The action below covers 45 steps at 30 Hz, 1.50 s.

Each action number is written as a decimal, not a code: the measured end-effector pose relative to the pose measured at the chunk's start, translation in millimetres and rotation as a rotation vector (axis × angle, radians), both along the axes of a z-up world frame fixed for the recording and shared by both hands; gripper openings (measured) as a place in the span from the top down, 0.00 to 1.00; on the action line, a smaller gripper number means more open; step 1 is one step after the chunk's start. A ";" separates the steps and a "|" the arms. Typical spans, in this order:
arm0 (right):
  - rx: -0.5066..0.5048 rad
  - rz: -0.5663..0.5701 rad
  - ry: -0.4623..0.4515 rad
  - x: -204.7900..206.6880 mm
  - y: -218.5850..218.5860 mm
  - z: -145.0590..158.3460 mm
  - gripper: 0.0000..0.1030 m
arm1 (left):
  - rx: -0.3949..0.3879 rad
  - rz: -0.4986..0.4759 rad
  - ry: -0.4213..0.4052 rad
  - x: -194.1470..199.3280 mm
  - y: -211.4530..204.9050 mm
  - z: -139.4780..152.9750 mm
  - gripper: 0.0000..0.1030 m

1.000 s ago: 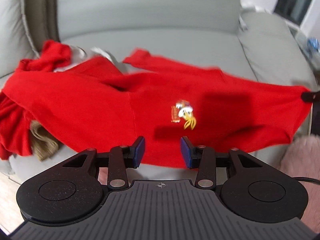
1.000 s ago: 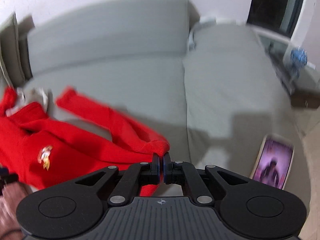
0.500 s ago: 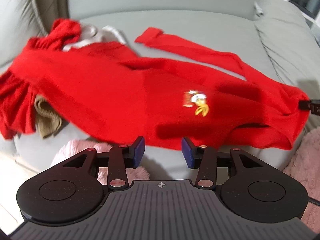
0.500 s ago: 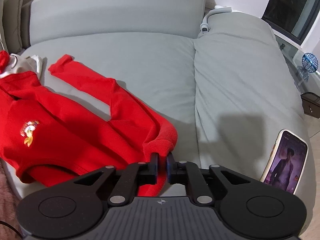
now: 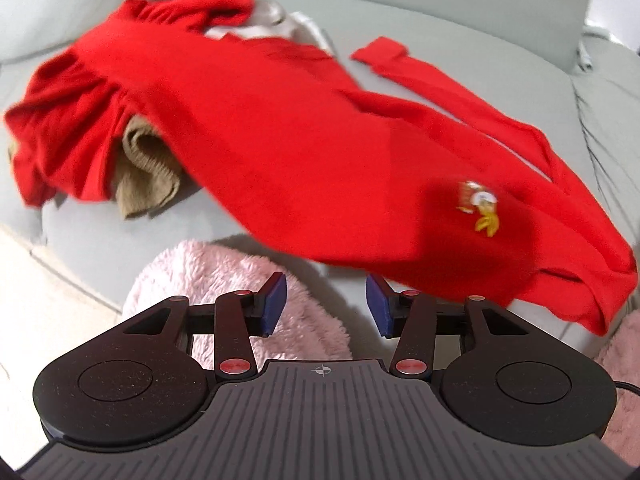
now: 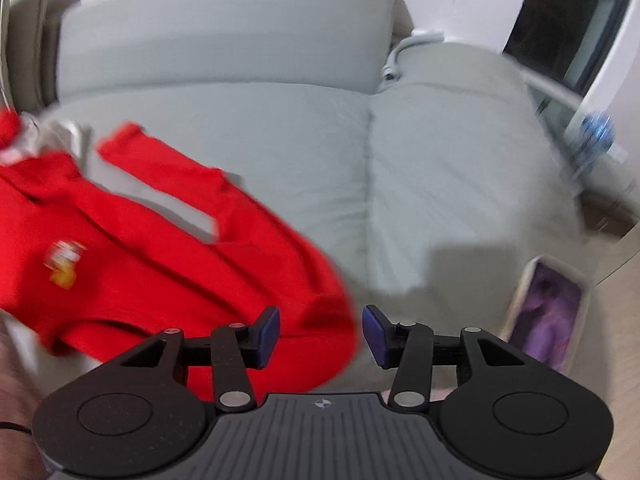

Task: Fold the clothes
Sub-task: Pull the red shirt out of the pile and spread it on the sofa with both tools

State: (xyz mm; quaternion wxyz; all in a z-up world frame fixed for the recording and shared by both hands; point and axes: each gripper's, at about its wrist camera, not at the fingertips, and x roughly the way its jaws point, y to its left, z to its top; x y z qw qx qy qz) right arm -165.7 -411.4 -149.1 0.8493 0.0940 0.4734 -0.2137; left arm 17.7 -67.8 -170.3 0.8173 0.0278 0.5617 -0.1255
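A red long-sleeved garment (image 5: 280,140) with a small cartoon patch (image 5: 480,210) lies spread across the grey sofa seat (image 5: 460,60), one sleeve (image 5: 420,68) stretched toward the back. It also shows in the right wrist view (image 6: 160,256), its near end drooping over the seat's front edge. My left gripper (image 5: 326,304) is open and empty, just in front of the garment's lower edge. My right gripper (image 6: 320,330) is open and empty, with the garment's end just behind its left finger.
A tan garment (image 5: 144,176) and a grey-white one (image 5: 272,20) lie partly under the red one. A pink fluffy rug (image 5: 224,280) lies below the sofa front. A phone (image 6: 548,312) with a lit screen lies on the right seat cushion (image 6: 460,184).
My right gripper has opened and let go of the red garment's end, which now lies on the seat edge. My left gripper has shifted left and stays open.
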 end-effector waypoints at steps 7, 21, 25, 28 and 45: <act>0.122 0.008 -0.026 2.5 7.2 -5.0 0.55 | -0.245 0.159 0.188 6.1 8.8 -23.0 0.48; 0.114 0.035 -0.024 -0.5 16.1 -5.3 0.55 | -0.395 0.434 0.245 18.3 0.5 -59.8 0.45; 0.114 0.045 -0.021 -3.2 18.7 -6.7 0.55 | -0.471 0.500 0.191 21.9 3.8 -64.2 0.42; 0.117 0.049 -0.020 -5.8 21.1 -7.3 0.55 | -0.478 0.460 0.142 26.5 -2.9 -65.0 0.42; 0.161 0.030 -0.036 -14.1 24.1 -10.0 0.55 | -0.286 0.227 -0.001 0.5 -17.5 29.9 0.94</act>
